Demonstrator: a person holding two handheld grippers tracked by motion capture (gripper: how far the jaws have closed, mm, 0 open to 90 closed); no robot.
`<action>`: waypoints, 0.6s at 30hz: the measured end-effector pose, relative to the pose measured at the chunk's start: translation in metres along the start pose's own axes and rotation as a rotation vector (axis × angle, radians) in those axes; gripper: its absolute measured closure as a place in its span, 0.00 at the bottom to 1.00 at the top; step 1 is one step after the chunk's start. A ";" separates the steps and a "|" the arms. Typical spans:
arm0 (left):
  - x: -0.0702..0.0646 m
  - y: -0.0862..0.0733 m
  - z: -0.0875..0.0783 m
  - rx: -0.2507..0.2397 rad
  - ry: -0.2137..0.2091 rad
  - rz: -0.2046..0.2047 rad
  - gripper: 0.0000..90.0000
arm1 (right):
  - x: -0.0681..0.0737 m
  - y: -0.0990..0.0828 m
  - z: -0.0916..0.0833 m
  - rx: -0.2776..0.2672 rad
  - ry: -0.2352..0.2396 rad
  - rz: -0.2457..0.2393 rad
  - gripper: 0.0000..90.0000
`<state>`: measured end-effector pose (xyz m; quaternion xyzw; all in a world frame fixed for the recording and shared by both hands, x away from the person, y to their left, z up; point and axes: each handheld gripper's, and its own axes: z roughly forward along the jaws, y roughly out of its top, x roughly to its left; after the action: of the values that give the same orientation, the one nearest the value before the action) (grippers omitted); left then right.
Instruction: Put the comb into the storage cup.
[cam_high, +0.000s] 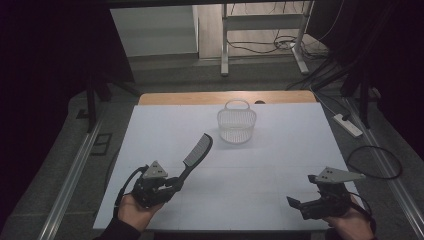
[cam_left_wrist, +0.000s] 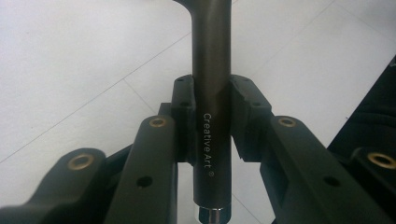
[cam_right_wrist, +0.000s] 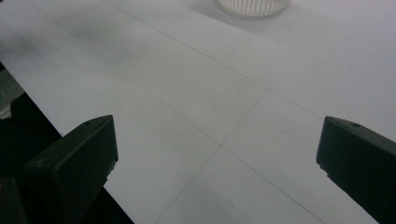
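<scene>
- So it's a dim room with a grey floor, cables (cam_high: 260, 47) trailing around the legs of a metal frame at the back, and a power strip (cam_high: 347, 125) on the floor just off the right edge of the table (cam_high: 280, 150). The table has a white top with a strip of wood showing along its far edge.
- Left gripper (cam_high: 172, 186) is near the front-left corner, held in the person's left hand (cam_high: 132, 207), with the grey three-cornered plate on top.
- Its fingers (cam_left_wrist: 184, 107) are pulled in narrow and clamped on the handle of a dark comb (cam_high: 196, 152). In the left gripper view the handle (cam_left_wrist: 212, 107) runs straight up between the two pads, touching both, and you can read "Creative Art" printed on it, with a shiny metal cap at the bottom end.
- From the high view the comb sticks out of the fingers diagonally toward the far right, toothed end up off the table and pointing roughly at the basket.
- White slatted basket (cam_high: 236, 125) with a hoop handle sits upright near the middle of the far edge, well apart from both grippers. Its bottom peeks into the top of the right gripper view (cam_right_wrist: 252, 7).
- Right gripper (cam_high: 296, 206) is at the front-right corner in the person's right hand (cam_high: 352, 222), and its fingers (cam_right_wrist: 88, 144) stand wide apart with bare white table between them.
</scene>
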<state>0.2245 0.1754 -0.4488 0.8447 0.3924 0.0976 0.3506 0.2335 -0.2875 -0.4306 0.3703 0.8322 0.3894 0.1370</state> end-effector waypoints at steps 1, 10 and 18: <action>0.000 0.000 0.000 0.000 0.000 0.000 0.81 | 0.000 0.000 0.000 0.000 0.000 0.000 0.00; -0.006 -0.001 -0.003 -0.018 -0.007 0.018 0.81 | -0.004 0.015 0.001 -0.073 0.052 0.029 0.00; -0.011 0.001 0.002 -0.020 -0.018 0.041 0.81 | -0.002 0.027 0.010 -0.055 0.094 0.032 0.00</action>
<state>0.2187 0.1661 -0.4484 0.8498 0.3710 0.1012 0.3605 0.2536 -0.2723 -0.4168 0.3608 0.8206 0.4313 0.1016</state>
